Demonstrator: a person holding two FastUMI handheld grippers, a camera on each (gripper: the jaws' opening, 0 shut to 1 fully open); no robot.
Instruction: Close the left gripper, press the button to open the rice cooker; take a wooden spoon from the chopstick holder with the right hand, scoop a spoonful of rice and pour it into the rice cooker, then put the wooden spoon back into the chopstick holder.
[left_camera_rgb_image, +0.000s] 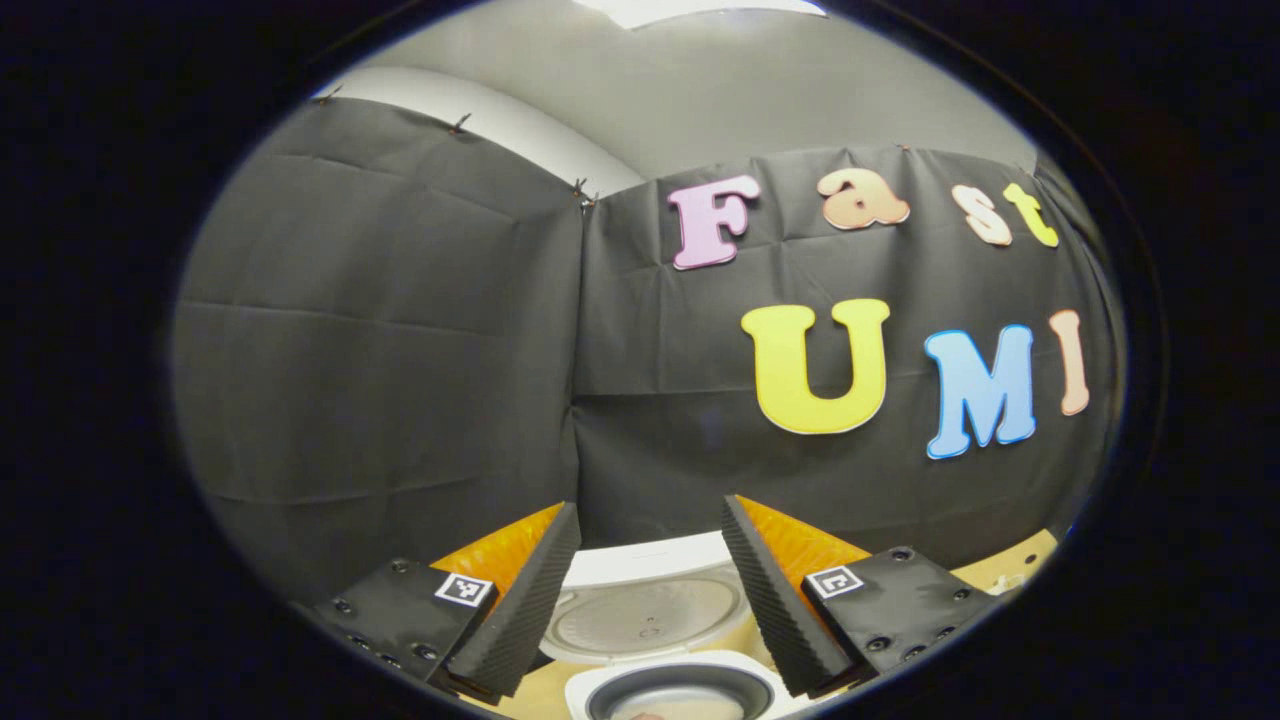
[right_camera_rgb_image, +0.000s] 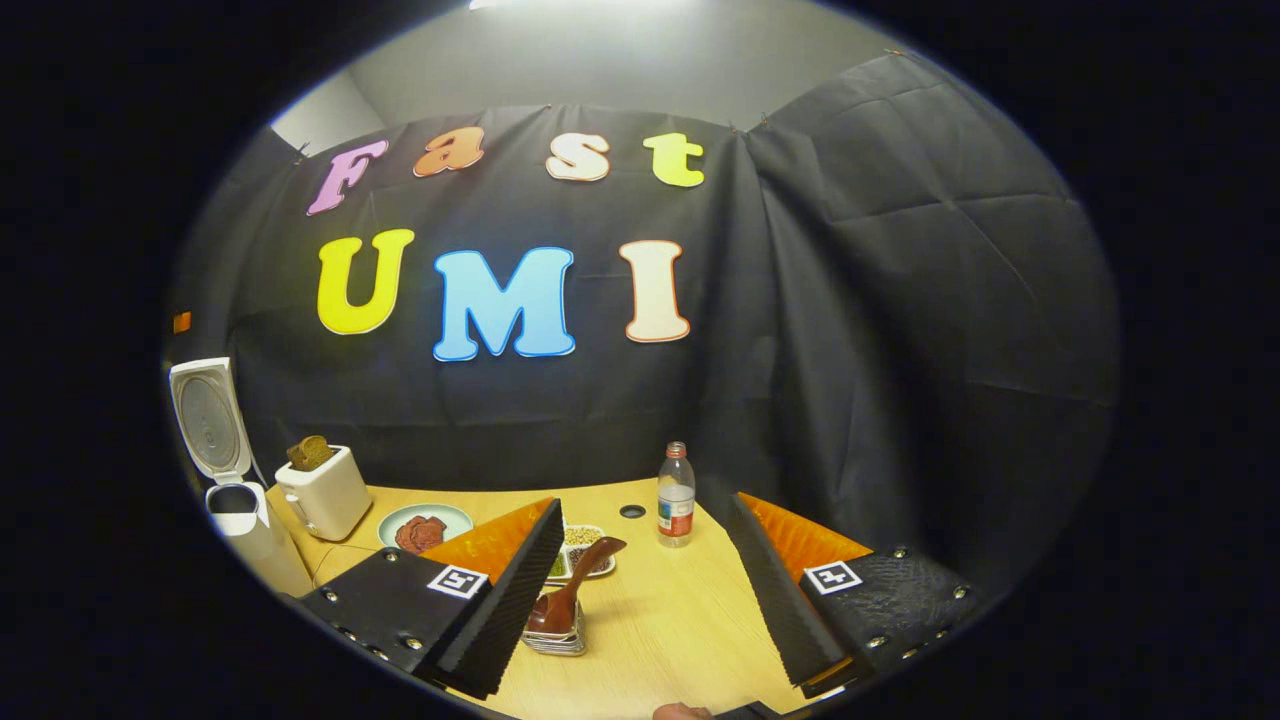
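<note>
Left gripper (left_camera_rgb_image: 650, 585): jaws spread wide, nothing between them, above the rice cooker (left_camera_rgb_image: 680, 690).
Rice cooker: lid (left_camera_rgb_image: 645, 615) up, pot open below (also at far left in right gripper view).
Right gripper (right_camera_rgb_image: 645, 590): fingers apart, empty, over the table (right_camera_rgb_image: 680, 620).
Wooden spoon (right_camera_rgb_image: 575, 595): standing tilted in the chopstick holder (right_camera_rgb_image: 555, 635), just beside right gripper's left finger, not touching as far as I can tell.
Nearby: toaster (right_camera_rgb_image: 325, 490), plate (right_camera_rgb_image: 425, 525), bottle (right_camera_rgb_image: 676, 495).

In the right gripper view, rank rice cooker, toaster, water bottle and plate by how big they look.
1. rice cooker, lid up
2. toaster
3. water bottle and plate look alike; unranked.
</note>
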